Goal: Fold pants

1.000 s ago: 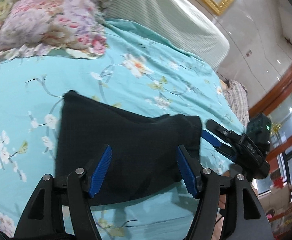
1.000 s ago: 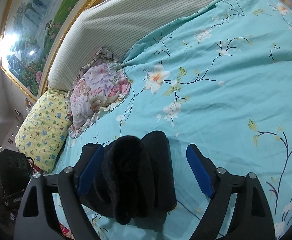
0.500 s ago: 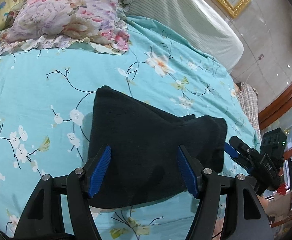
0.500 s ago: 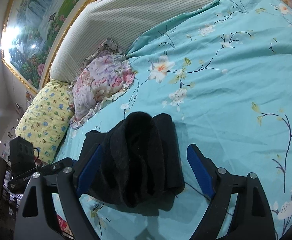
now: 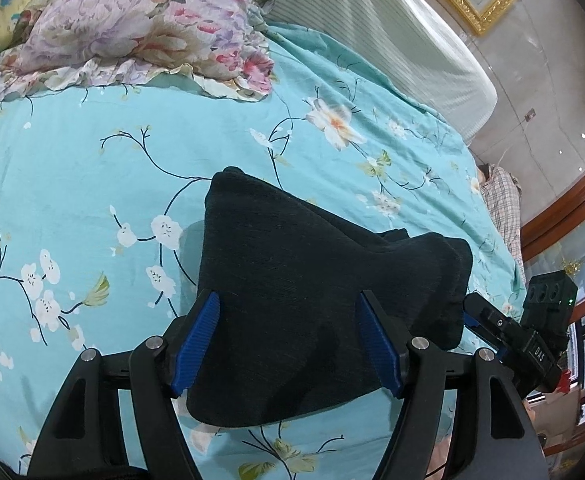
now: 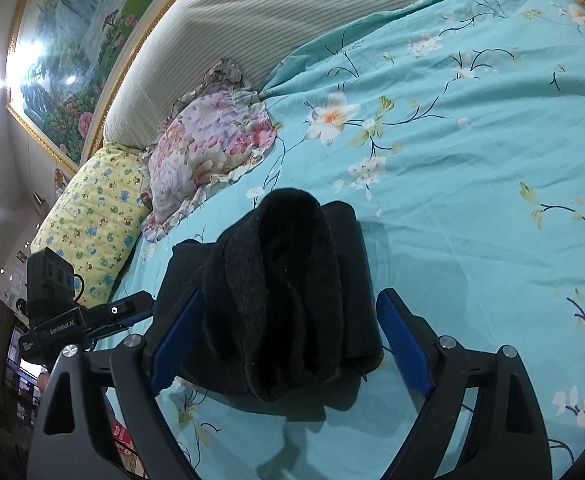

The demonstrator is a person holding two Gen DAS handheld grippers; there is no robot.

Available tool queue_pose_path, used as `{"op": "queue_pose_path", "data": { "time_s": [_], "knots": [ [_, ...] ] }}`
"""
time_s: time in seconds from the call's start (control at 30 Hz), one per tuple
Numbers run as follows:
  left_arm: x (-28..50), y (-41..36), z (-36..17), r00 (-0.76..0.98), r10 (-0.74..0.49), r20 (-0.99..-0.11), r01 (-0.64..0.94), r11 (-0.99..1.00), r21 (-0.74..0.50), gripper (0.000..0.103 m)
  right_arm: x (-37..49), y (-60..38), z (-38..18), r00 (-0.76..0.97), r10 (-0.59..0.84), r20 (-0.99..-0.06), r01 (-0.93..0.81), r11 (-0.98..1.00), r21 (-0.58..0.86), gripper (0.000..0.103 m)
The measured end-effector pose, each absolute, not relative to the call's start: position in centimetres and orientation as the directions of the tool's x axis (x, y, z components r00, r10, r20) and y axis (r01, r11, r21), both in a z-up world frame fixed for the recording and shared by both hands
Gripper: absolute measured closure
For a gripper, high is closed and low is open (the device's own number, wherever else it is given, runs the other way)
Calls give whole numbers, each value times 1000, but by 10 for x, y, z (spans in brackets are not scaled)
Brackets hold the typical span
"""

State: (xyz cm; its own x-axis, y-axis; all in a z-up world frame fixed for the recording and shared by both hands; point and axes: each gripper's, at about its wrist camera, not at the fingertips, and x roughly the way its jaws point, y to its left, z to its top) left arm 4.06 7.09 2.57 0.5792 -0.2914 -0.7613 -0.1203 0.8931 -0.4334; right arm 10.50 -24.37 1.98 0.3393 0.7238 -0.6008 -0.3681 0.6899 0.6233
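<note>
Left wrist view: my left fingers are spread wide, and they've just eased a bit further apart, with the folded black pants lying between the blue pads, not pinched. Right fingers are released too, straddling the bunched end of the pants. Pants sit on the teal flowered bed, floral pillow well beyond the fingertips.

Folded black pants lie on the bedspread between the left claw's spread jaws.
</note>
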Motion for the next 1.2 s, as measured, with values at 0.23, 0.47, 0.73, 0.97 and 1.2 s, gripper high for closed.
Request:
{"op": "queue_pose_path", "data": {
  "time_s": [0.23, 0.47, 0.73, 0.97, 1.2],
  "knots": [
    [46, 75, 21, 572, -327, -753, -108, 880, -463, 28, 102, -238, 20, 330, 713, -619, -400, 699, 592, 14],
    [56, 75, 12, 549, -327, -769, -106, 886, -452, 24, 101, -231, 16, 314, 701, -641, -438, 706, 557, 13],
    [68, 81, -5, 525, -324, -787, -154, 873, -462, 24, 109, -228, 9, 290, 694, -659, -440, 708, 552, 12],
    [77, 86, -17, 519, -344, -782, -172, 854, -490, 32, 116, -224, 3, 271, 695, -666, -438, 705, 557, 12],
    [78, 101, -25, 532, -395, -749, -180, 811, -556, 57, 126, -221, -6, 238, 713, -660, -427, 687, 588, 11]
  ]
}}
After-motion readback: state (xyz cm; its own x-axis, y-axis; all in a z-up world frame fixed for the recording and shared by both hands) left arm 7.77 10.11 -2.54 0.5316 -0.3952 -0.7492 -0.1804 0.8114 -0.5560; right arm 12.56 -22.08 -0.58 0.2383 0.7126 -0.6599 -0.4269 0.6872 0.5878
